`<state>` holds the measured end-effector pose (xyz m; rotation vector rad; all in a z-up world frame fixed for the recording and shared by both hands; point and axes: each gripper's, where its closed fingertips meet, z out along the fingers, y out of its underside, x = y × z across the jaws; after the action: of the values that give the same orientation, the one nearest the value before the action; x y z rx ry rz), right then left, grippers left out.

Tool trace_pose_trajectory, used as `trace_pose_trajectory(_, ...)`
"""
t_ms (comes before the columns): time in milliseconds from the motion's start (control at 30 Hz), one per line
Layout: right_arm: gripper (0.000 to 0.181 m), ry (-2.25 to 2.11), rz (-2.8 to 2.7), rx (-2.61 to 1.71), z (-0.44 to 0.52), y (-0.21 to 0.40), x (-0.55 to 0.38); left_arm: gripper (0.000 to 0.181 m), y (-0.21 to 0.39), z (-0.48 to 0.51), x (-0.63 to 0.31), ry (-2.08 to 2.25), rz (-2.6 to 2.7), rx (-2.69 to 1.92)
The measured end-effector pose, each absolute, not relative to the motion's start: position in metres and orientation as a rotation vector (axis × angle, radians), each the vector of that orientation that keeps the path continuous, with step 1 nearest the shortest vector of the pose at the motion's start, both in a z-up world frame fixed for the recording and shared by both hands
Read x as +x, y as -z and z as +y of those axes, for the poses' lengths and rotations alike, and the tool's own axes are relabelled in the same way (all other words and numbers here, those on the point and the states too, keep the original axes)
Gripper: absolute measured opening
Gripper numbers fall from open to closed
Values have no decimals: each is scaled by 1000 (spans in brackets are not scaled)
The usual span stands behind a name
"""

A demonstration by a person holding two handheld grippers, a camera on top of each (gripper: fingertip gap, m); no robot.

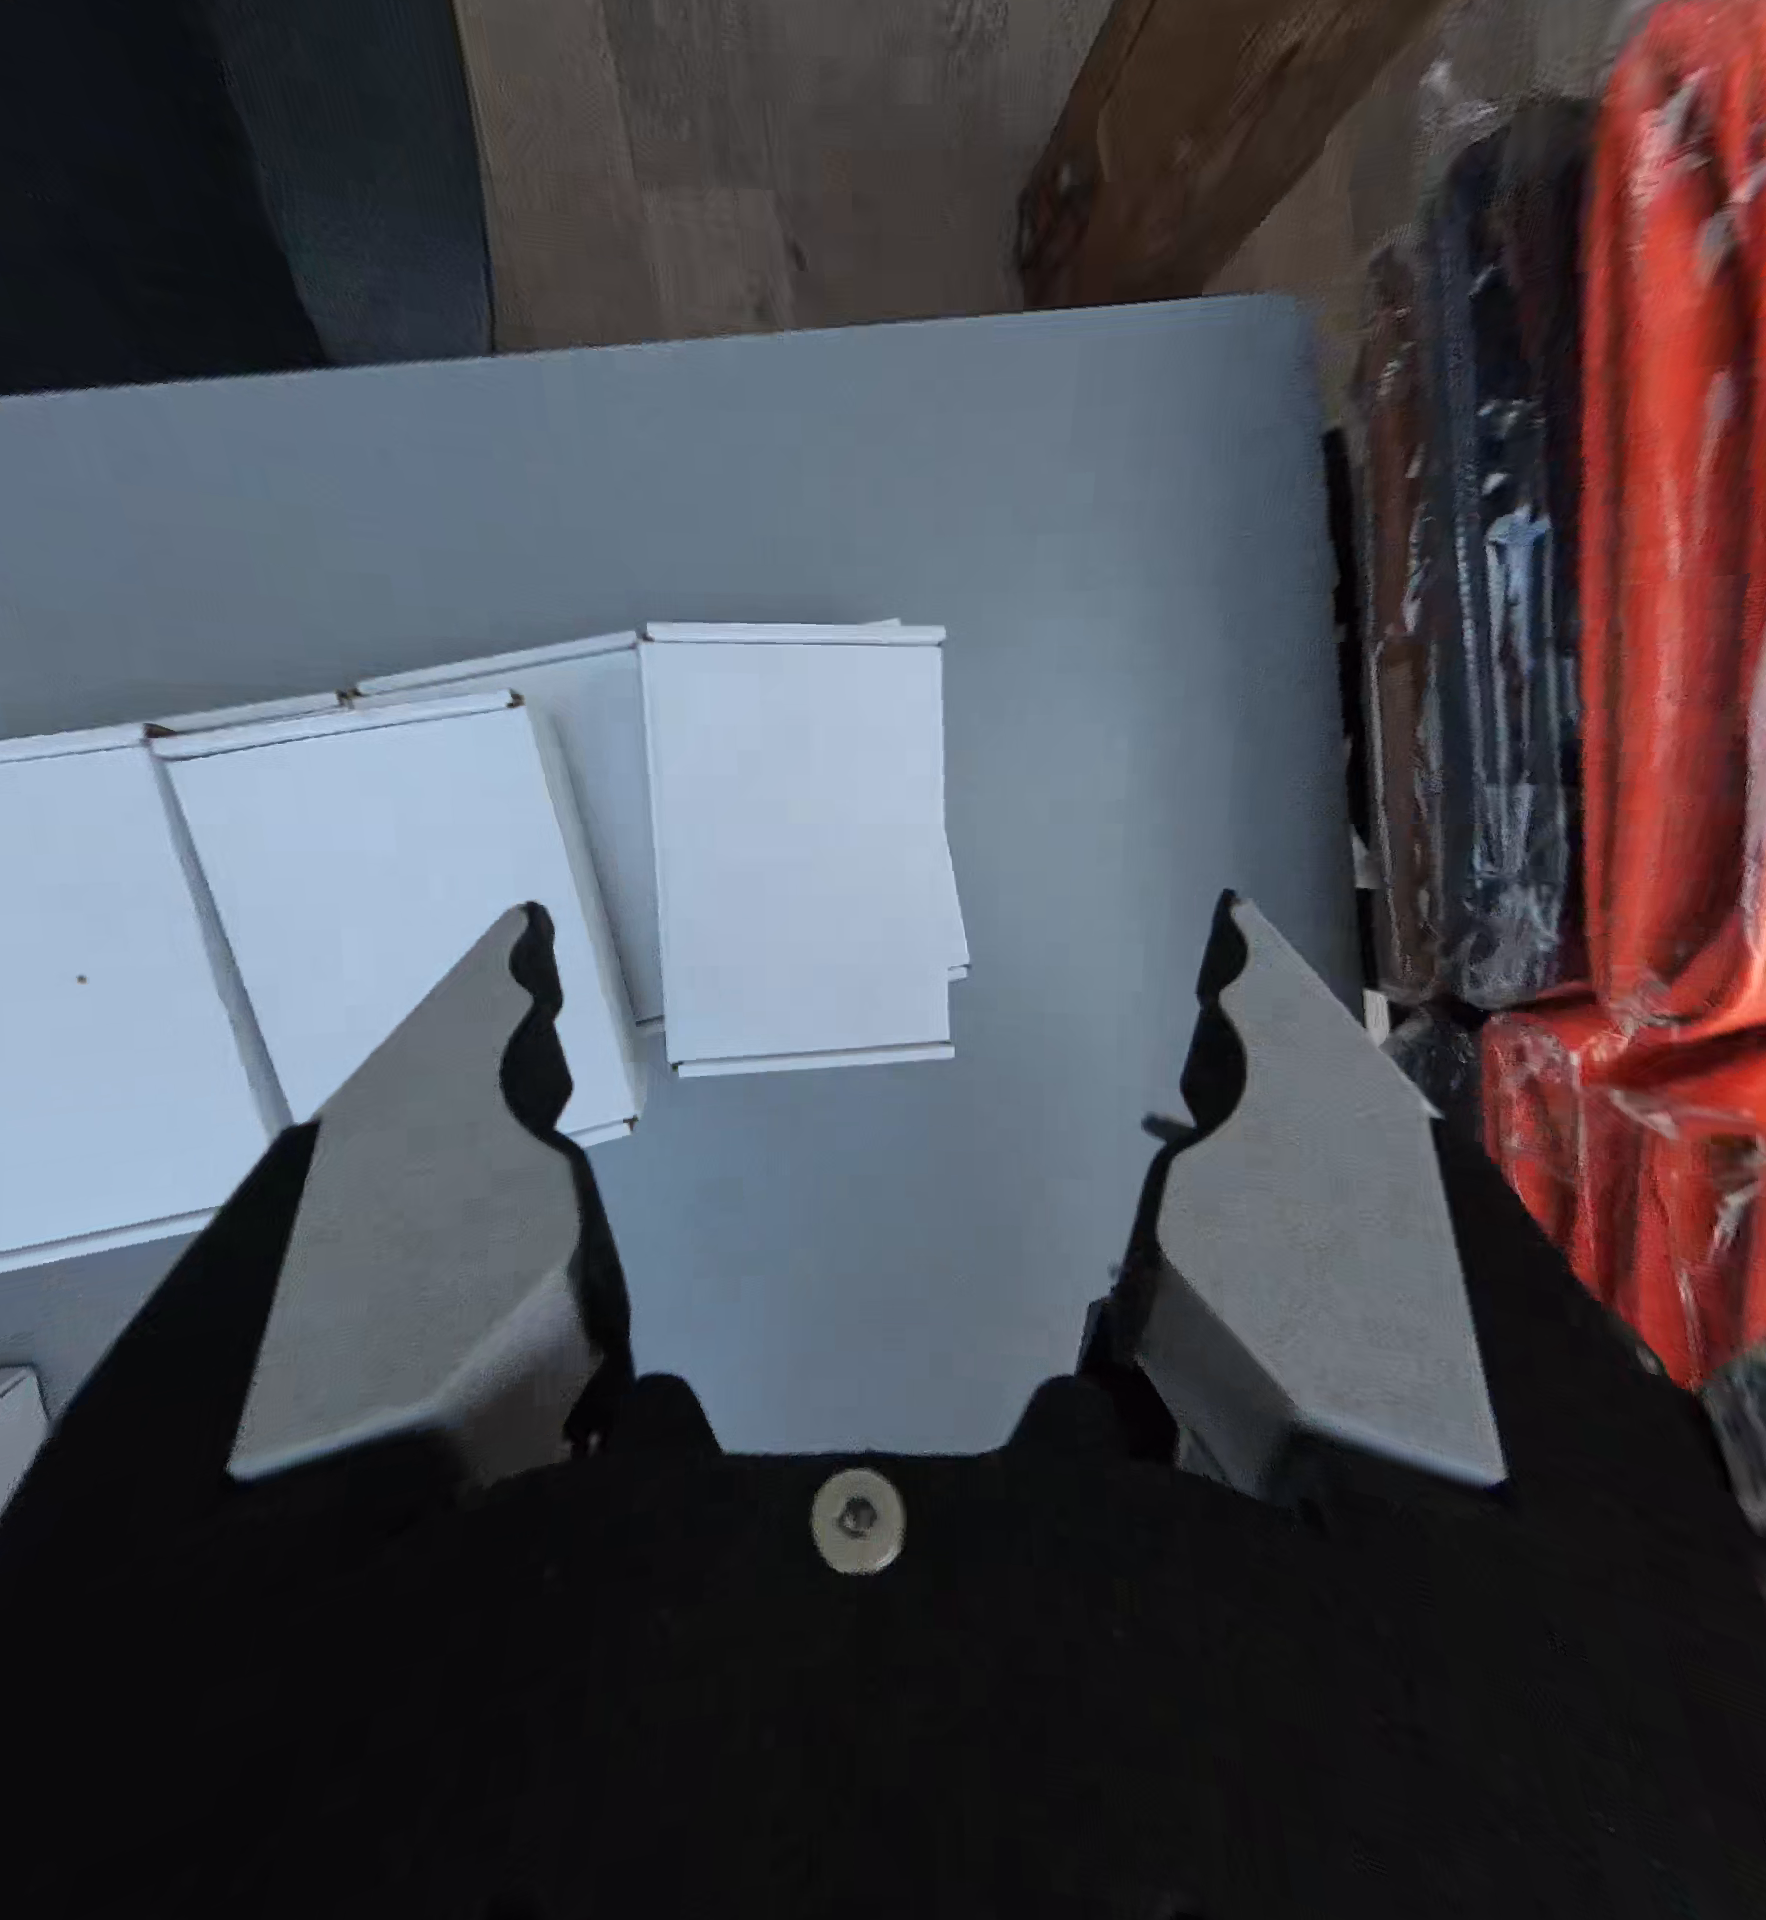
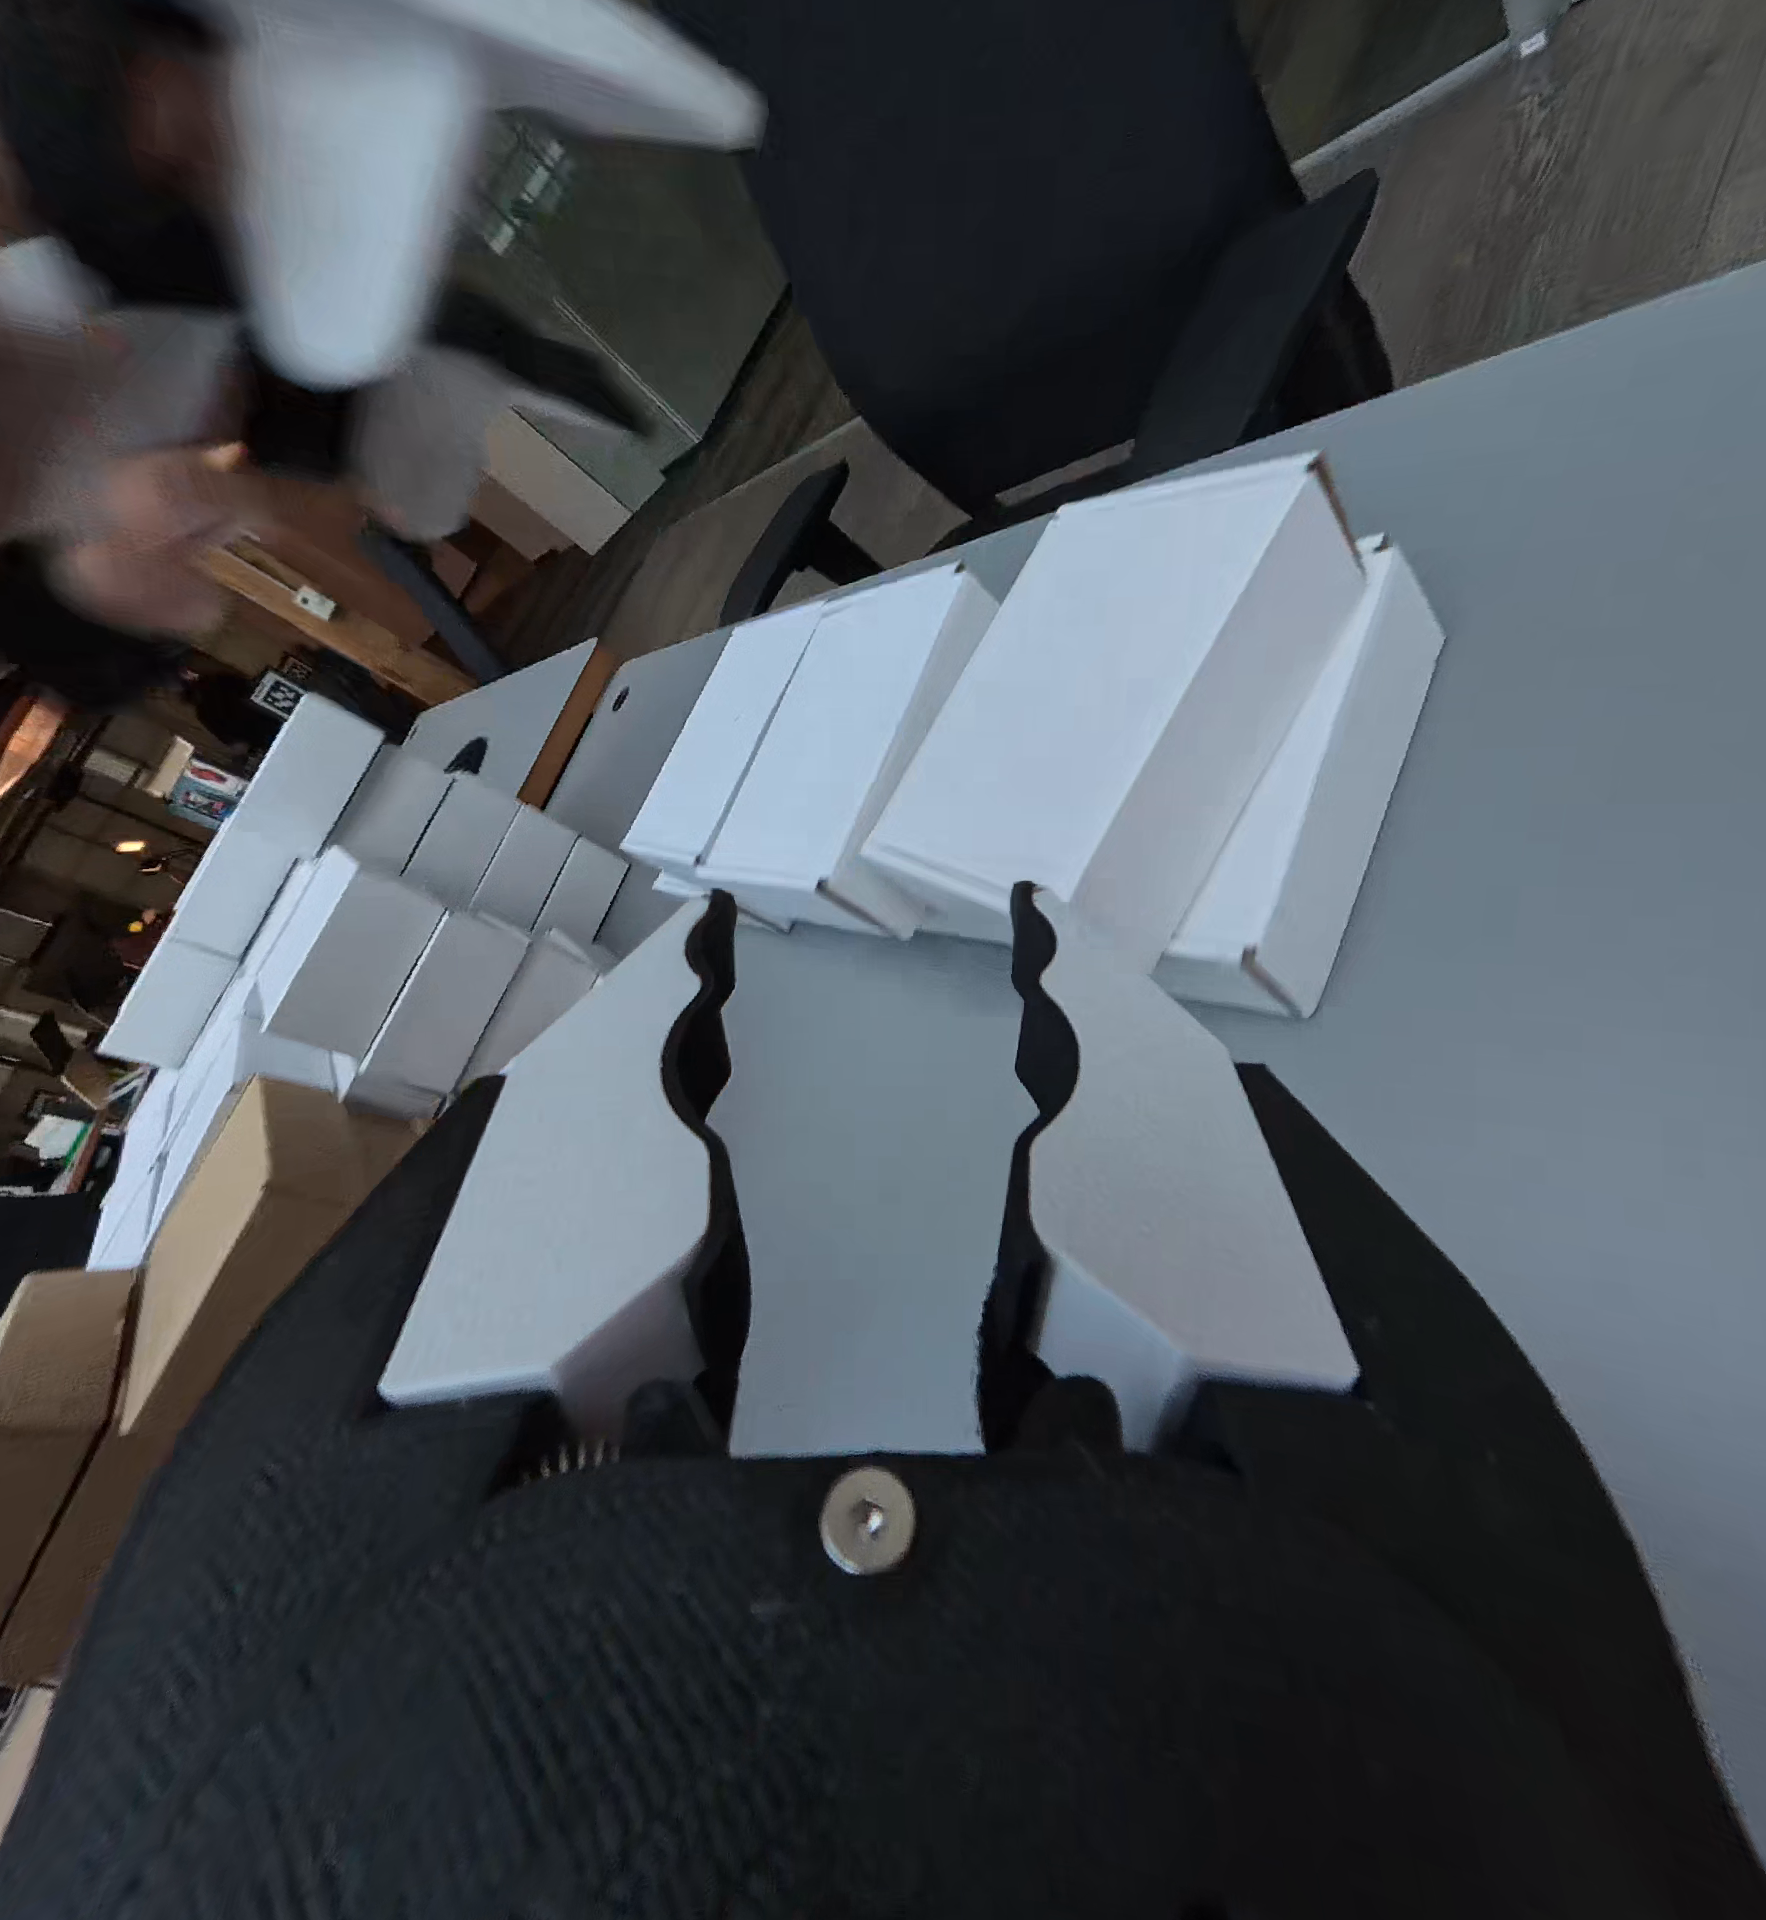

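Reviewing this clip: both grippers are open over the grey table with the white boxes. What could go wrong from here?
1. The white boxes lie overlapping and touching, so closing on one would likely nudge its neighbours.
2. The left gripper hangs close to the wrapped orange packs at the table edge; a sideways sweep could snag the film.
3. The right gripper has narrower open jaws; a flat box may not fit.

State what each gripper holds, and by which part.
Nothing. The left gripper and right gripper are both open and empty above the grey table, near white boxes.
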<state>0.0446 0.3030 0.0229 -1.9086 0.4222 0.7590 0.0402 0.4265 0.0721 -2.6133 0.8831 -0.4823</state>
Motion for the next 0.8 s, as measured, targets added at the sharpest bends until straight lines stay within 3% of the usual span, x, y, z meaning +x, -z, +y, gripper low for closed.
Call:
trace_pose_trajectory(233,38,-768,529,-2188,388,46,83,97,-199,318,-122,769,782,-2320)
trace_pose_trajectory(500,39,-939,401,-2264,409,72,66,91,-225,256,-302,878,334,-2344)
trace_pose_trajectory(800,42,-913,197,-2293,427,69,53,89,-228,258,-371,737,310,-2331)
